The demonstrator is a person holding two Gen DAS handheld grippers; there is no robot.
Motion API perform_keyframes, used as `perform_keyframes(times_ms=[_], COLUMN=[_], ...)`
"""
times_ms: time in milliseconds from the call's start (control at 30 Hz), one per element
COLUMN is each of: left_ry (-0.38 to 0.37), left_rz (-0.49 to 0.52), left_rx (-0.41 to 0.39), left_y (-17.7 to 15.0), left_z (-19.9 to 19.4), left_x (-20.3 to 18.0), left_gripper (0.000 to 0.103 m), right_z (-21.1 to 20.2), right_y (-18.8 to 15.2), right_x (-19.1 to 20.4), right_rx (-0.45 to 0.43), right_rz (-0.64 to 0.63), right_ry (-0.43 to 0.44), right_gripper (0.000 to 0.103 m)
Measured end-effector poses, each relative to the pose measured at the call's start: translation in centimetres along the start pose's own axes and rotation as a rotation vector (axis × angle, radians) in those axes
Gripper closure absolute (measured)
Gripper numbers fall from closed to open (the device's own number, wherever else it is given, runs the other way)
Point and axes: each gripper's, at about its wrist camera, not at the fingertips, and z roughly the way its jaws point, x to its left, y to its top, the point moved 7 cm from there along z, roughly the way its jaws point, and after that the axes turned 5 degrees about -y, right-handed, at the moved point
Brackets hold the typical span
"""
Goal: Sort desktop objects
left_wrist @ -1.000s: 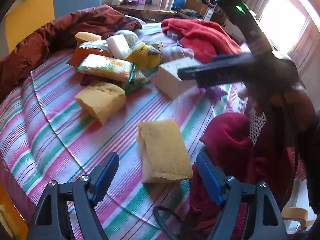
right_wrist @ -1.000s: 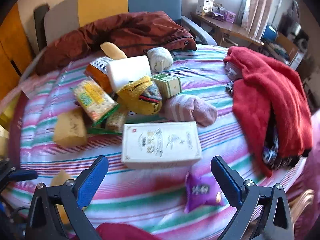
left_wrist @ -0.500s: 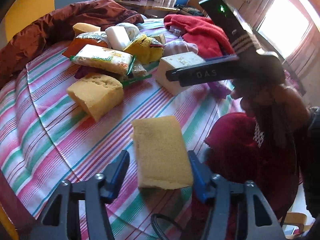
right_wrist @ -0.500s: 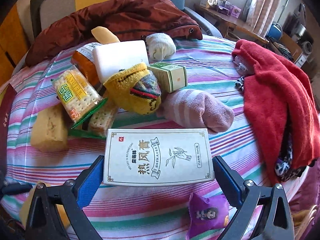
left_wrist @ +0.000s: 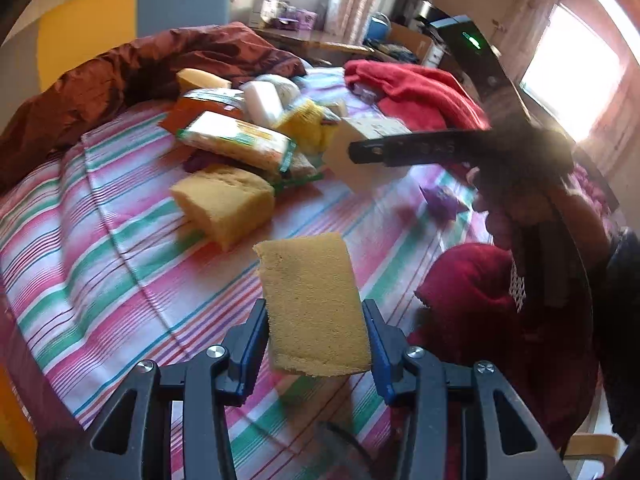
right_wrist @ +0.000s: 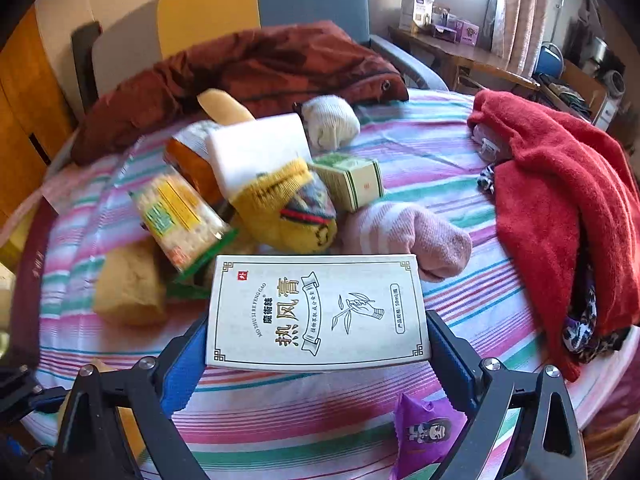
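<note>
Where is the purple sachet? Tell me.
In the right wrist view the purple sachet lies on the striped cloth at bottom right, just below the white box, by the right finger.

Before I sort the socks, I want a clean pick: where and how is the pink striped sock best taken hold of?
Grip the pink striped sock across its rounded toe end, coming from above on the side facing the red towel. That end lies bare on the striped cloth; the other end is crowded by the yellow sock and the small green box.
</note>
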Motion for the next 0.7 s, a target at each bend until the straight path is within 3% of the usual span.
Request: perform_keyframes(times_ms=[300,600,700], left_ry=[0.094,0.226,0.313], left_rz=[-0.143,-0.367,-0.447], left_rx=[-0.125,-0.269,-0.307], left_y=[-0.4,-3.6,-6.1], left_z=[-6.4,-14.9,-18.1], left_x=[4.6,12.5,15.5], left_gripper=[0.057,0.057,0.057], right_z=[-3.4,-7.2,-8.0], right_y=[0.7,2.3,2.7], right_x=[3.7,15.8,20.7], right_rx=[-0.073,-0.116,-0.107], right_rz=[-0.008,-0.172,-0.226], right_ry=[0.104,0.309,0.389], right_gripper=[0.005,0.005,0.005])
